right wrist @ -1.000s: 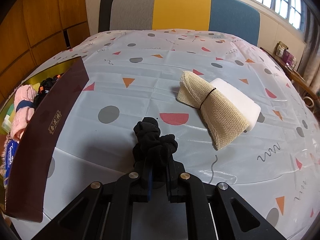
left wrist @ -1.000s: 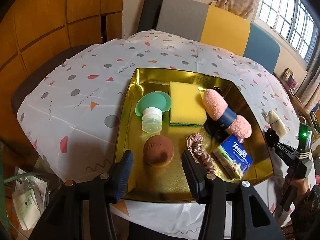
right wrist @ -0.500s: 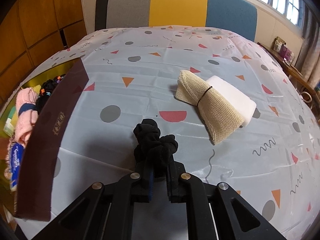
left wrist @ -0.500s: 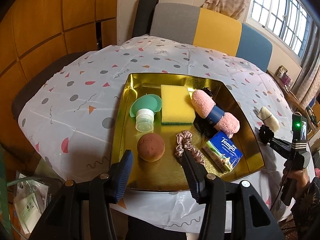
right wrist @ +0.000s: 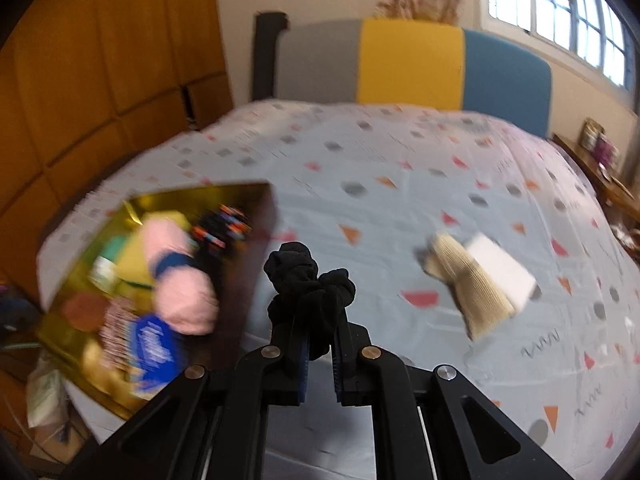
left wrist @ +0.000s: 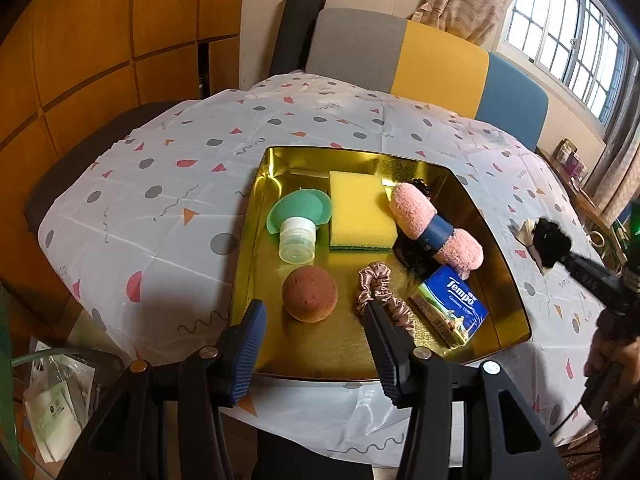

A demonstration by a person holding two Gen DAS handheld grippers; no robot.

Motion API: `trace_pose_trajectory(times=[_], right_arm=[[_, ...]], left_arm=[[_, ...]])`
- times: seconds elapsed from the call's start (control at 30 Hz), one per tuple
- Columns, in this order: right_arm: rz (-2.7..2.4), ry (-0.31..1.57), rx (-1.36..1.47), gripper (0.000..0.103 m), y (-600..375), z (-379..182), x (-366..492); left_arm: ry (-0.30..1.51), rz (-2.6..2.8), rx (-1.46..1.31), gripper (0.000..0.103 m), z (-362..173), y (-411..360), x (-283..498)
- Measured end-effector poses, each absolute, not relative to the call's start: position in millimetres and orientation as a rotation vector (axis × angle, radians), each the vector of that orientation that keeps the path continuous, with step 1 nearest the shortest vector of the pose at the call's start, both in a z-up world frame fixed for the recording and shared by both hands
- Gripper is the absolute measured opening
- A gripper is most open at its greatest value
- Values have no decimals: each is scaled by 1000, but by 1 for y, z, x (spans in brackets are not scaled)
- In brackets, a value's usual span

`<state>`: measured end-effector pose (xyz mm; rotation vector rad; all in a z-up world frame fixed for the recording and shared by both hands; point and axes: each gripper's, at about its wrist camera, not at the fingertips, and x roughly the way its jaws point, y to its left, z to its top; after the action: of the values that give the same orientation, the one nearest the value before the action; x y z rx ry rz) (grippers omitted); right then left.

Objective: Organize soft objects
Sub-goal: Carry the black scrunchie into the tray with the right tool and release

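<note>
While my right gripper point(right wrist: 320, 344) has its jaws pinched tight on the black scrunchie point(right wrist: 310, 284), I carry it clear of the worktop point(right wrist: 400, 200), and the blur in the right wrist view suits a swing toward the gold tray point(left wrist: 496, 248), where the other soft things are gathered. From the left wrist view the scrunchie hangs in the air off the tray's right rim, not yet over it. My left gripper point(left wrist: 316, 344) hovers at the tray's near edge with its jaws about half open and nothing between them, the brown ball point(left wrist: 309, 294) lying just beyond their gap; I judge it waits there so it stays out of the right hand's path. Inside the tray the yellow sponge point(left wrist: 360, 216), the pink rolled cloth point(left wrist: 436, 232), the pink scrunchie point(left wrist: 374, 284), the tissue pack point(left wrist: 450, 308) and the green-capped bottle point(left wrist: 298, 224) fill the far and right parts, so the bare gold floor near the front edge looks like the easiest landing spot. The raised right wall has to be cleared first. Out on the worktop the beige rolled cloth point(right wrist: 468, 288) and the white block point(right wrist: 500, 264) under its far side are, I judge, left to collect, with open cloth all round them.
</note>
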<state>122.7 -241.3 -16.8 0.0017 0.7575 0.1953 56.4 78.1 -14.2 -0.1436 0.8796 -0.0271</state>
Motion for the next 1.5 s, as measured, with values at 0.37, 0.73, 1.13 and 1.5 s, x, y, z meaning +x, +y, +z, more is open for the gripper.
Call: trace_pose_trajectory(times=[0.37,0.73,1.13,1.5], right_arm=[[561,785,-60,9,-114,5,123],[585,986,-85,17,-45,-64,157],[568,900,14,59,-83,-38,143],[448,764,15,64,-147,0,121]], left_arm=[[860,25,-191,51,-12,102,53],[880,41,-207,51,-22,112,52],[873,31,-188,51,-18,104,51],[841,-22,-124,51,0,78,50]])
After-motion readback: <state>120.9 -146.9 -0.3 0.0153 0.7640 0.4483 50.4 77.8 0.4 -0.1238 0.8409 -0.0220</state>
